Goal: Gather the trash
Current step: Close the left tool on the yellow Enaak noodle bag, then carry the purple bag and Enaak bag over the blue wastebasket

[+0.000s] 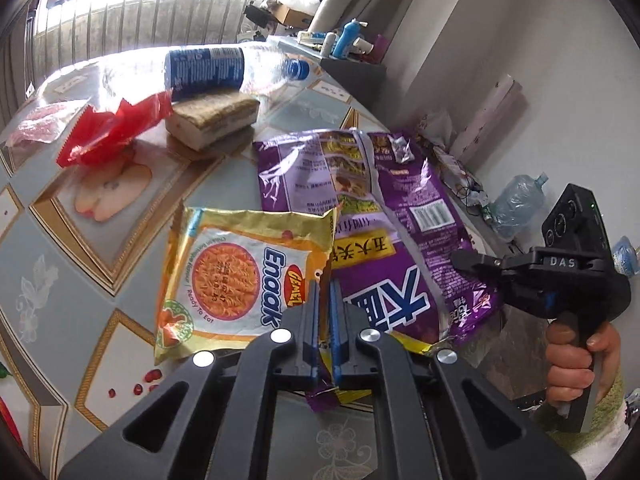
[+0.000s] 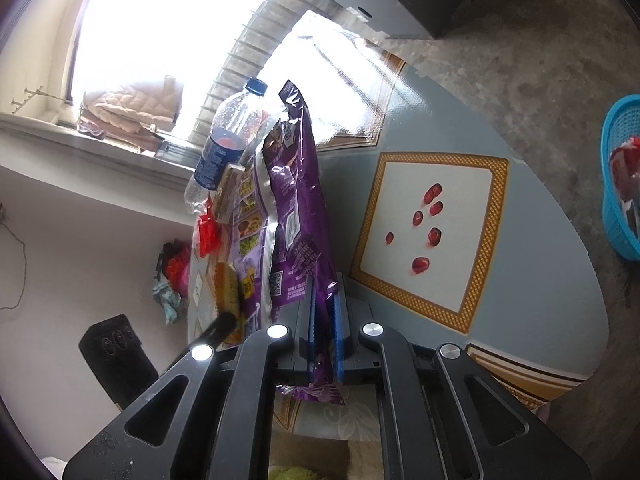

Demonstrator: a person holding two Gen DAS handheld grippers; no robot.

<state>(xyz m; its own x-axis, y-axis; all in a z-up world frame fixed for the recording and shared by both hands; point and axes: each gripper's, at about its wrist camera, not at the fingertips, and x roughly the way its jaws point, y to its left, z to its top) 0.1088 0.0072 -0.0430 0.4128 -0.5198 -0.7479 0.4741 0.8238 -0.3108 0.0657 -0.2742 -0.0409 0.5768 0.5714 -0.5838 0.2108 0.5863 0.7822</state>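
My left gripper (image 1: 325, 286) is shut on the edge of a yellow Enaak noodle wrapper (image 1: 224, 280), with a strip of the purple snack bag (image 1: 384, 216) caught between the pads too. My right gripper (image 2: 325, 280) is shut on the same purple bag (image 2: 298, 200) and shows at the right of the left wrist view (image 1: 472, 258). A red wrapper (image 1: 116, 130), a pink wrapper (image 1: 40, 126), a sponge block (image 1: 218, 118) and an empty plastic bottle (image 1: 208, 68) lie further back on the table.
The table has a patterned fruit-print cloth (image 1: 80, 280). A blue plastic basket (image 2: 622, 184) stands on the floor at the right of the right wrist view. A shelf with toiletries (image 1: 340, 40) and a large water jug (image 1: 518, 200) stand by the wall.
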